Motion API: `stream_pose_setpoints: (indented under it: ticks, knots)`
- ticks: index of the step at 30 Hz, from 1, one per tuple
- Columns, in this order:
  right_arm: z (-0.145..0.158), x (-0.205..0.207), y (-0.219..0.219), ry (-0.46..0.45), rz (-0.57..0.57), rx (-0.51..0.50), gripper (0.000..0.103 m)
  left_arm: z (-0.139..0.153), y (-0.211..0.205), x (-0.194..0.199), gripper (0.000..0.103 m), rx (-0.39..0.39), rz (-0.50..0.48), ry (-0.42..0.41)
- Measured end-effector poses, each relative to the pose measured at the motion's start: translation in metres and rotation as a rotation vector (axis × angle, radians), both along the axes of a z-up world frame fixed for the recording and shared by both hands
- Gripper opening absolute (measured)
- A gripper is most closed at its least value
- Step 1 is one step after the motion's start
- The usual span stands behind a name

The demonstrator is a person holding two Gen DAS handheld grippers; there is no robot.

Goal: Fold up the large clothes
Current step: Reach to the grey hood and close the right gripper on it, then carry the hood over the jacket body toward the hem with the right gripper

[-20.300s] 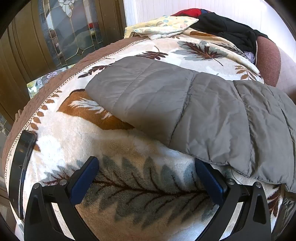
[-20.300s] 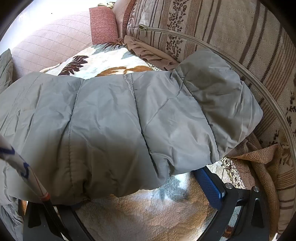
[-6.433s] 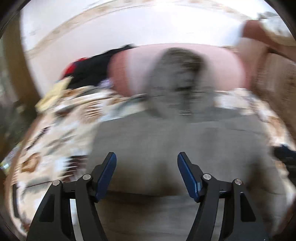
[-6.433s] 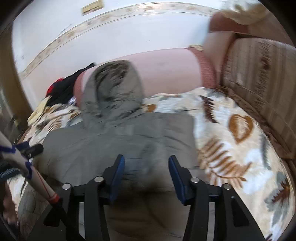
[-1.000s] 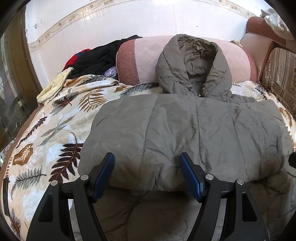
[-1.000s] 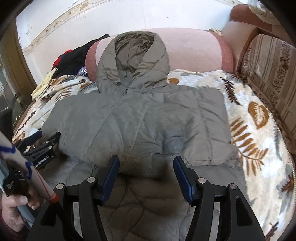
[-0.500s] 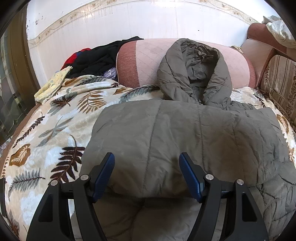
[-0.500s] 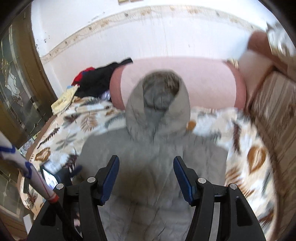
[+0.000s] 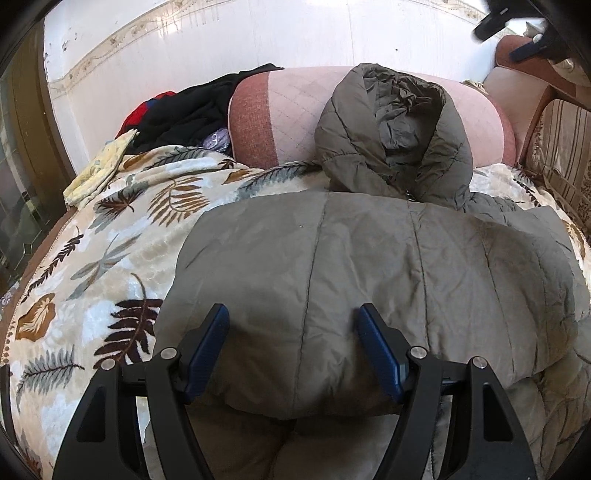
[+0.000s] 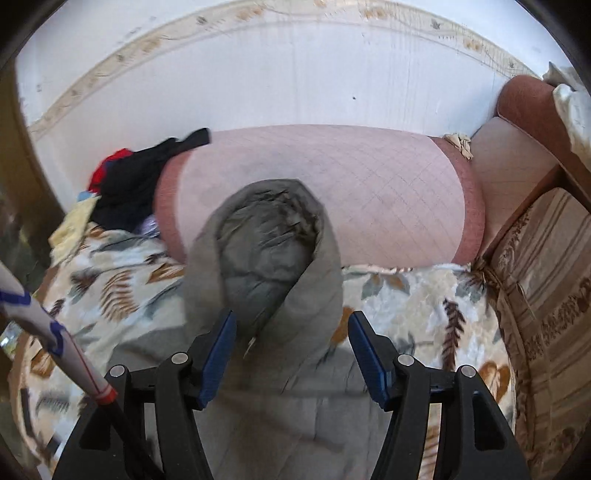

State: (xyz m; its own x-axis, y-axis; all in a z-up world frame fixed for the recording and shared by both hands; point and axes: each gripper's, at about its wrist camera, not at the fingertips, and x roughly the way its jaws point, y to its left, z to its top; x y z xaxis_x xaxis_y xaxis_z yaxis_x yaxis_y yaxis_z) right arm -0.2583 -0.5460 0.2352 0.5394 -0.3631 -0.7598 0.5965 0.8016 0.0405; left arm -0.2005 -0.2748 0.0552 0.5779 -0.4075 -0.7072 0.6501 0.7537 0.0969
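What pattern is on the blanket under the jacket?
Cream blanket with brown, grey and tan leaf and fern prints; clearest in the left wrist view.

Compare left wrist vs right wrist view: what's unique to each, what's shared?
Left wrist only: the jacket's folded body close up, left tool open over its near edge, and the right tool at top right.

Right wrist only: right tool open with the hood beyond it, a white pole with blue marks, more of the striped cushion.

Both: hood on the pink bolster, leaf-print blanket, dark clothes pile.
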Motion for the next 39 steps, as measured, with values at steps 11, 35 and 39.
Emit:
stream_pose_setpoints:
  ticks: [11, 35, 39]
  knots:
    - [-0.077, 0.104, -0.101, 0.065, -0.098, 0.042, 0.067, -0.007, -0.004, 0.004, 0.072, 0.008, -0.019, -0.003]
    - [-0.039, -0.106, 0.057, -0.136, 0.086, -0.028, 0.008, 0.049, 0.033, 0.013, 0.073, -0.115, 0.069, -0.048]
    - [-0.093, -0.147, 0.089, -0.083, 0.071, 0.013, 0.008, 0.061, 0.031, 0.012, 0.073, -0.151, 0.072, -0.060]
